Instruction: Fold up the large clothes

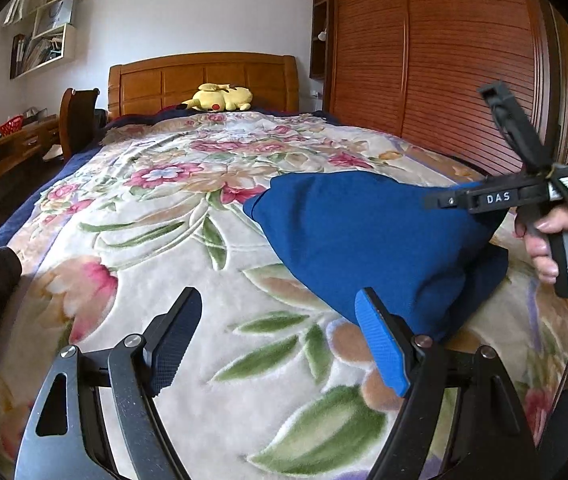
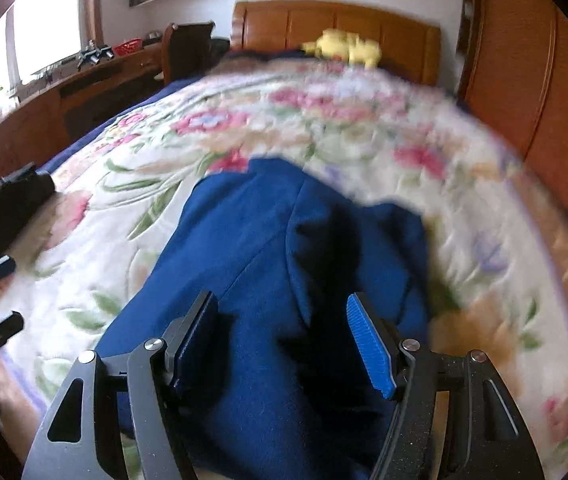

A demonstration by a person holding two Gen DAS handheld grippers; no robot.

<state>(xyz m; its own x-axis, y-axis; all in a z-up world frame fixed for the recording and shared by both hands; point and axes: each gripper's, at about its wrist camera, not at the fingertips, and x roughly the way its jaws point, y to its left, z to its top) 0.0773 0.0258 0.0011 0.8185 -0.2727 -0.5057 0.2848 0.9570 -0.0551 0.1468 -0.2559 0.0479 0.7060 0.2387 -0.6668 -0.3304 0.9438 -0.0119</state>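
The blue garment (image 2: 268, 280) lies bunched on the floral blanket (image 1: 164, 208). The left tool (image 1: 276, 344) gapes empty beside the garment; the right tool (image 2: 284, 344) gapes empty above it.

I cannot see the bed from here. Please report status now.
Left gripper open, empty, over floral blanket. Right gripper open above blue garment, not gripping. Black item at bed edge, clear of garment.

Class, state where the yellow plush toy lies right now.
In the left wrist view, the yellow plush toy lies at the bed's far end, against the wooden headboard.
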